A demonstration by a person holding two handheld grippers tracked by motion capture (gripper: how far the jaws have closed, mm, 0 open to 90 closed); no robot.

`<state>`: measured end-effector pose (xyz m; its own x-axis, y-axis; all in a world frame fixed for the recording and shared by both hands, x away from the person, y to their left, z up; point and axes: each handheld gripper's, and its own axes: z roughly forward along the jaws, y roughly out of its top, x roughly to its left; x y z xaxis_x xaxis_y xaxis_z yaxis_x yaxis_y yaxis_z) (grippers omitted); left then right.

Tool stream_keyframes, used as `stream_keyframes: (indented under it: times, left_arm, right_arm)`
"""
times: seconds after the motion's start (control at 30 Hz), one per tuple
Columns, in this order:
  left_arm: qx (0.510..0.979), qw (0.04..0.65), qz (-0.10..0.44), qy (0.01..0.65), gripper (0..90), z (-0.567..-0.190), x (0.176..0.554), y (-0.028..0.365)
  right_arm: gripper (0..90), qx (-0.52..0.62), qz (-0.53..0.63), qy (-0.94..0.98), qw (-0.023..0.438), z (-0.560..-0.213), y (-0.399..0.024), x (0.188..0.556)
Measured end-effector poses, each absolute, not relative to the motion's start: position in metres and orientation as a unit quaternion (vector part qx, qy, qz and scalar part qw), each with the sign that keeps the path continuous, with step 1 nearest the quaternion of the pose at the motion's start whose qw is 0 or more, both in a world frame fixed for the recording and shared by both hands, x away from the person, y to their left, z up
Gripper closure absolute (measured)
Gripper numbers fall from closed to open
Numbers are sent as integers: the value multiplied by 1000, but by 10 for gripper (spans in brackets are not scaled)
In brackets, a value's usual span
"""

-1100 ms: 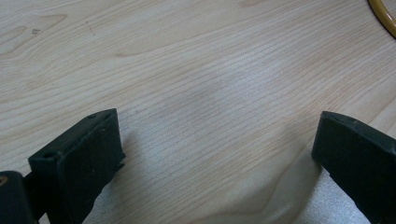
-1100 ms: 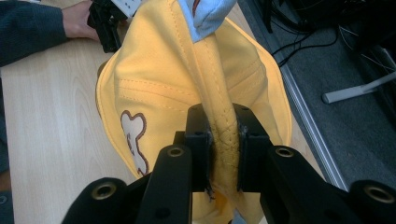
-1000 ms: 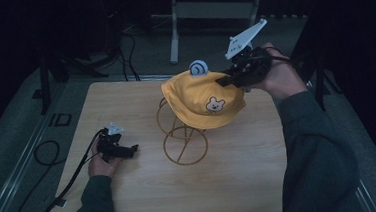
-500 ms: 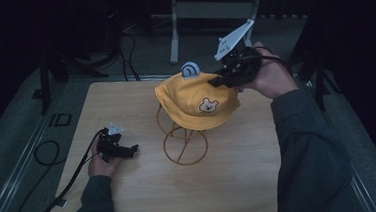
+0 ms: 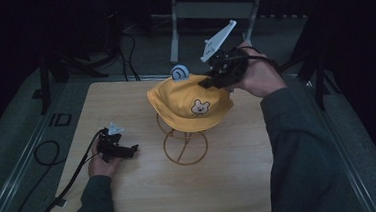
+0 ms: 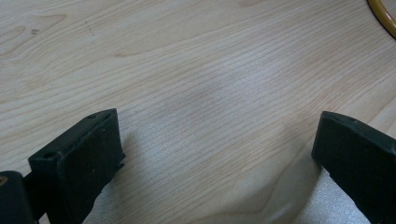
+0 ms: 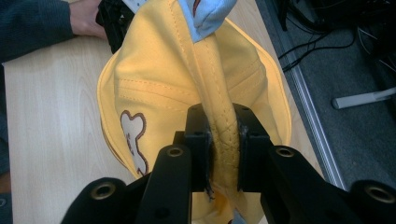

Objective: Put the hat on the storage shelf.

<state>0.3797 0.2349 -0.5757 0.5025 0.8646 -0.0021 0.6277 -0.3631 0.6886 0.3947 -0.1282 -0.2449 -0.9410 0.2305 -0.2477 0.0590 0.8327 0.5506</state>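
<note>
- Right hand-held gripper [image 5: 213, 78]: held at the far right of the table [image 5: 132, 200], above its surface. In the right gripper view its jaws are pressed together on a stitched fold of the yellow hat [image 5: 188, 103], pinching the fabric between them; the fold runs straight away from the jaws toward the blue ear [image 7: 205, 16] at the hat's top.
- Yellow hat: sits over the upper part of the orange wire stand [image 5: 185, 145] near the middle of the table, its bear-face patch [image 5: 199, 106] turned toward the person. Whether the crown rests fully on the stand or hangs partly lifted from it cannot be told.
- Governing relation: the hat lies to the left of and slightly below the right hand-held gripper, with the stand directly beneath the hat. The pinched point is on the hat's far right edge, so any lift or settling, as a judgement, pivots about that side.
- Left hand-held gripper [image 5: 131, 150]: rests low on the near left of the table, jaws spread wide over bare wood, holding nothing. It lies well apart from the hat; only a curve of the stand's base ring [image 6: 384, 18] appears beyond it. The right hand is clearly the nearer one.
</note>
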Motion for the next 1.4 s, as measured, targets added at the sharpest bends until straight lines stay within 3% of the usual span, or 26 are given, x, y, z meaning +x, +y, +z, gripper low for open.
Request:
stream_keyframes:
  times: [1.4]
  left_arm:
    - [806, 321, 182, 463, 15, -575, 380, 235]
  right_arm:
    - [770, 55, 272, 953, 121, -267, -75, 406]
